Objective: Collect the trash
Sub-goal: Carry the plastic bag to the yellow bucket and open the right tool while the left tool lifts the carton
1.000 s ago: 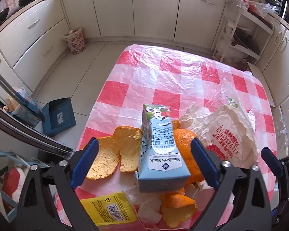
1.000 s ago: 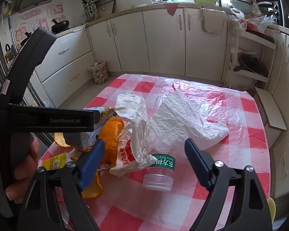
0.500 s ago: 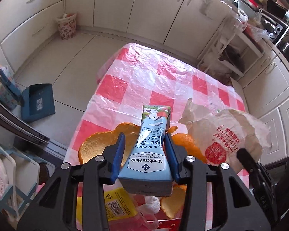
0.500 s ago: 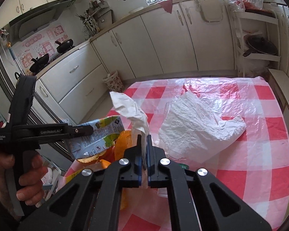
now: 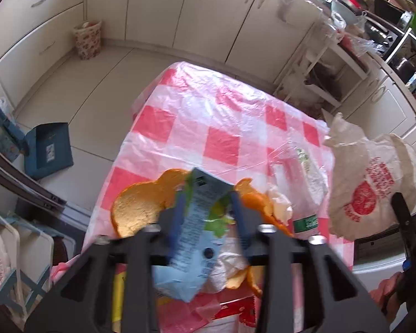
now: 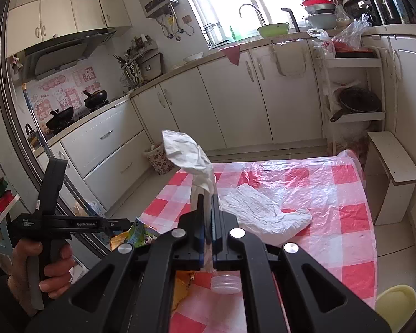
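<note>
Crushed blue carton [image 5: 197,238], lifted, tilted

Black hand-held gripper [image 6: 206,216], blue finger pads [image 5: 177,216], silver screws, white "GenRobot.AI" lettering.

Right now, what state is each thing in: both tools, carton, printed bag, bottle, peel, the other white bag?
Left tool: jaws just reopened a little, carton between them.
Carton: tilted, off the table.
Right tool: shut on bag.
Bag: lifted, hanging.
Bottle: lying, capped.
Peel: lying open.
White bag: crumpled flat on table.
</note>
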The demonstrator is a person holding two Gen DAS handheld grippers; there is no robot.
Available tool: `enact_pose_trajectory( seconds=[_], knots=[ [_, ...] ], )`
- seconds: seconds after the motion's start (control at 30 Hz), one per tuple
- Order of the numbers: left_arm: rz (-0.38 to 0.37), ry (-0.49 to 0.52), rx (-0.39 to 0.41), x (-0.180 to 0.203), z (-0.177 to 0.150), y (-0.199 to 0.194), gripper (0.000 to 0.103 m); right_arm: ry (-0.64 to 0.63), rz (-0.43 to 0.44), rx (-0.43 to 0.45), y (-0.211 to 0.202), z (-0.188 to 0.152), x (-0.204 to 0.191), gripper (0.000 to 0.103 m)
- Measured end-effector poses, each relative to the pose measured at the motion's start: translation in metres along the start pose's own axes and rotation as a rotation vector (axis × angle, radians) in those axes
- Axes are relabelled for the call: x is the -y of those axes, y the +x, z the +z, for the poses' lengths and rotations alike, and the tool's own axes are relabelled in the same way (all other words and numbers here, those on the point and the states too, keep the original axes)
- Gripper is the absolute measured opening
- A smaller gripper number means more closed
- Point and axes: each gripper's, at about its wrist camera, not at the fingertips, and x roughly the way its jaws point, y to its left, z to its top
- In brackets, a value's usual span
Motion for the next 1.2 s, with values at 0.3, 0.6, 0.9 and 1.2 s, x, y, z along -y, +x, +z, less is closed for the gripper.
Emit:
enact_pose_trajectory(
  seconds=[0.3, 0.6, 0.9, 1.2],
  knots=[
    [0.151, 0.260, -0.056, 0.016, -0.027, 0.020, 0.087, -0.012, 0.013, -0.008, -0.012, -0.007, 0.002, 0.005],
    [0.175, 0.275, -0.126, 0.025, -0.030, 0.049, 0.061, 0.004, 0.014, -0.007, -0.017, -0.009, 0.009, 0.005],
    [0.048, 0.205, 0.004, 0.017, -0.022, 0.008, 0.057, -0.008, -0.030, 0.026, -0.032, -0.004, 0.019, 0.005],
    [-0.152, 0.193, 0.097, 0.029, -0.022, -0.024, 0.056, 0.015, -0.236, 0.050, -0.090, -0.009, 0.076, 0.004]
  ],
)
